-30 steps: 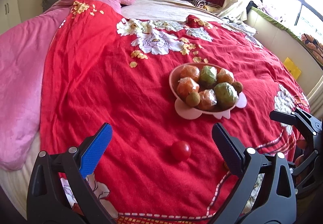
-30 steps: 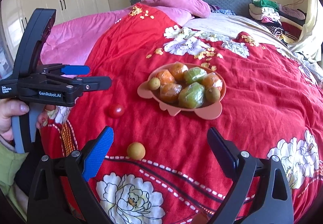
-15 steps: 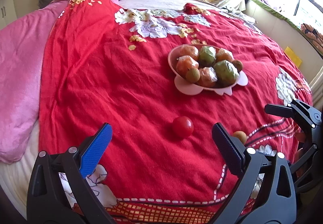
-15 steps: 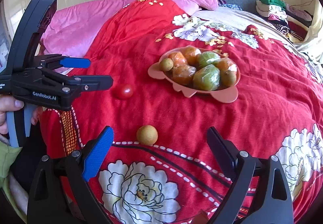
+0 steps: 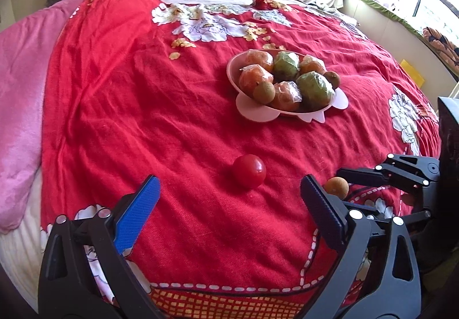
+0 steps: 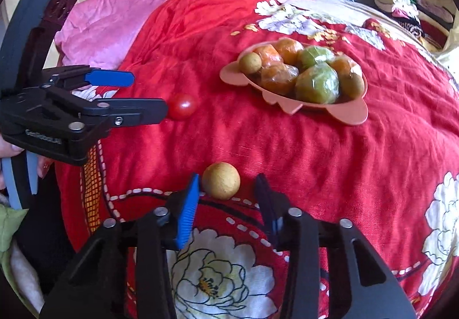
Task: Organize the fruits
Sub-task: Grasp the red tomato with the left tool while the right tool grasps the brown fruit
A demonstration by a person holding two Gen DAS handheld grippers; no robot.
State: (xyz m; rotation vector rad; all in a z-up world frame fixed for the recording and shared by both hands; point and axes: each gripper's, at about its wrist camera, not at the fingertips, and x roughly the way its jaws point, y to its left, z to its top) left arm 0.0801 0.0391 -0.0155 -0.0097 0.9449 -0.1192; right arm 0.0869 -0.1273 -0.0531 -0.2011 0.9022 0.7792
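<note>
- Between the fingers of the right gripper [image 6: 226,194], near their tips, sits a tan round fruit [image 6: 221,180] on the red bedspread [image 6: 315,152]; the blue pad on the left finger [image 6: 188,212] is very close to the fruit, but whether it touches cannot be told; the dark right finger stands a little apart from it; the jaws are partly open and do not hold anything.
- Ahead of the left gripper [image 5: 229,198], between its two widely spread fingers and slightly beyond the tips, lies a red tomato [image 5: 249,174] on the same bedspread; the jaws are wide open and empty; the tomato is not touched by any pad.
- Farther ahead of both grippers stands a pink bowl [image 5: 258,112] with a scalloped rim; it carries orange fruits and green fruits in clear wrapping, and also some small brown round fruits; in the right wrist view the bowl [image 6: 338,112] is ahead and a little to the right.
- To the left of the right gripper, the left gripper [image 6: 143,98] is seen from the side, its finger tip close to the tomato [image 6: 182,106]; a hand holds its handle at the edge of the frame.
- Beside the right finger of the left gripper, the tan fruit [image 5: 336,187] is partly visible, with the right gripper's dark fingers just next to it.
- Beyond the bedspread, on its left side, lies a pink blanket [image 5: 20,66].
</note>
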